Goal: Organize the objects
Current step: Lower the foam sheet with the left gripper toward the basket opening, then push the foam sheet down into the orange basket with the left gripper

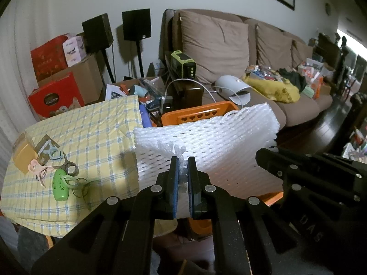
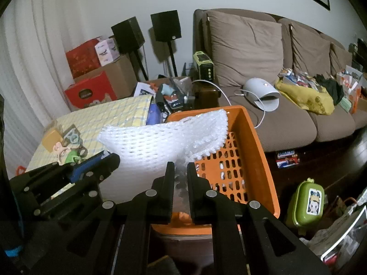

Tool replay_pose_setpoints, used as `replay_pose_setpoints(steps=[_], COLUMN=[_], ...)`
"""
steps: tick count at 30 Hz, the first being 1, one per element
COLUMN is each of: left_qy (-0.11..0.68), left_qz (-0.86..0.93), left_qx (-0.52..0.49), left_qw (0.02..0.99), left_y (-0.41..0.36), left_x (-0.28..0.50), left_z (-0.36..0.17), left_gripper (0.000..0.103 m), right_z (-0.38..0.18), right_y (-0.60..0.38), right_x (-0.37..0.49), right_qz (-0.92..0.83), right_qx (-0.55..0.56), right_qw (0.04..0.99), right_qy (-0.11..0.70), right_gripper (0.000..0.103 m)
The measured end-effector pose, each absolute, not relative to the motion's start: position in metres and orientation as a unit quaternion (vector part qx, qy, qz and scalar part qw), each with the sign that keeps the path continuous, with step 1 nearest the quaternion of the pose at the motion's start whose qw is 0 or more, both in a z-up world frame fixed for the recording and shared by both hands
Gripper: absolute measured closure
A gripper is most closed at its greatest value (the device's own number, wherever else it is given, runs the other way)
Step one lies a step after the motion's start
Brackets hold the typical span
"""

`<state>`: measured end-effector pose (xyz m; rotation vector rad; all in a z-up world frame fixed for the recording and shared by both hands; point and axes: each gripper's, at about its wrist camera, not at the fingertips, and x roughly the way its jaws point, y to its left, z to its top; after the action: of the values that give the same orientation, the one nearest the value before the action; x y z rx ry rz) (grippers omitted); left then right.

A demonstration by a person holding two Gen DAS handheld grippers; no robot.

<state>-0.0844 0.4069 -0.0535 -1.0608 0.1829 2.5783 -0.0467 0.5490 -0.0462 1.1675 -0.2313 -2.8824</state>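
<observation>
A: Both sets of fingers are pinched shut on the white foam-mesh packing sheet [image 1: 206, 142], the left gripper [image 1: 183, 171] and right gripper [image 2: 180, 171] each on its near frayed edge, over the orange slotted plastic basket [image 2: 254, 151].

B: It looks feather-light, floppy and easy to tear, so edge grips suit it.

A: The basket's right half is open; the yellow checked cloth [image 1: 87, 137] crowds its left rim.

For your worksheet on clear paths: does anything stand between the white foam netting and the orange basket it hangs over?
Nothing visible does. The white foam netting, pinched in both the left gripper and the right gripper, hangs directly over the orange basket, whose visible floor looks bare.
</observation>
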Motion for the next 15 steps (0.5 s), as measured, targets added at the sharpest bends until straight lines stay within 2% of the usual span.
replay_pose_setpoints(steps=[15], left_qy=[0.066], left_qz=[0.908], left_qx=[-0.376], left_qw=[0.174], left_y=[0.422], left_x=[-0.083], left_z=[-0.055], left_gripper=[0.097], right_z=[-0.049], right_y=[0.565], right_x=[-0.046], right_qz=[-0.923], right_qx=[0.375], right_qw=[-0.009], right_qy=[-0.088], right_gripper=[0.093])
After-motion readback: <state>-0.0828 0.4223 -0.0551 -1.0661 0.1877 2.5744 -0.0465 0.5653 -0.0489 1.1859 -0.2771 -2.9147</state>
